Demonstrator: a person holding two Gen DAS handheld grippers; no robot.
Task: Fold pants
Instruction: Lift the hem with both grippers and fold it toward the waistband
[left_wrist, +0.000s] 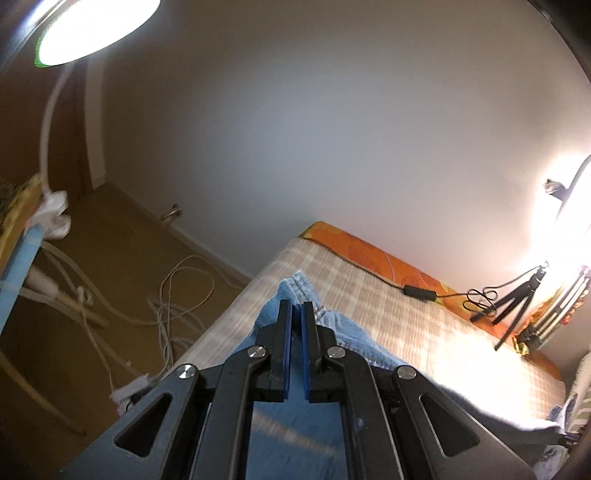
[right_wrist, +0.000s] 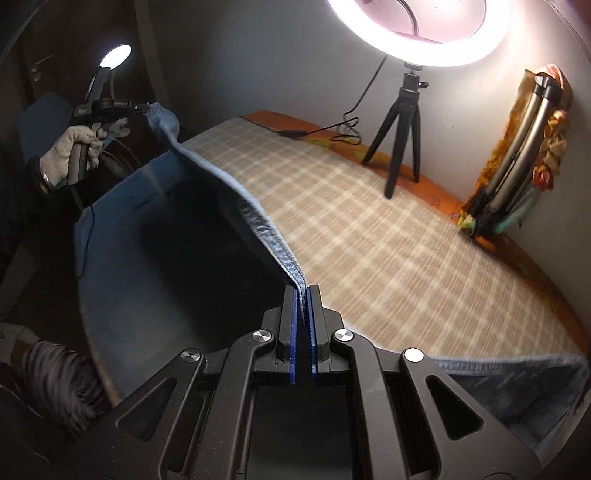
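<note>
The pants are light blue jeans (right_wrist: 236, 192), held up in the air over a bed with a beige checked cover (right_wrist: 369, 229). My right gripper (right_wrist: 302, 291) is shut on one end of the denim edge. My left gripper (left_wrist: 296, 308) is shut on the other end of the jeans (left_wrist: 291, 291); it also shows in the right wrist view (right_wrist: 142, 107), held by a gloved hand at the far left. The edge stretches taut between the two grippers and the rest of the fabric hangs below in shadow.
A ring light on a black tripod (right_wrist: 400, 125) stands at the bed's far side by the wall, with its cable (left_wrist: 419, 290) on the orange mattress edge. A folded frame (right_wrist: 517, 155) leans in the right corner. Loose cords (left_wrist: 173, 306) lie on the floor left of the bed.
</note>
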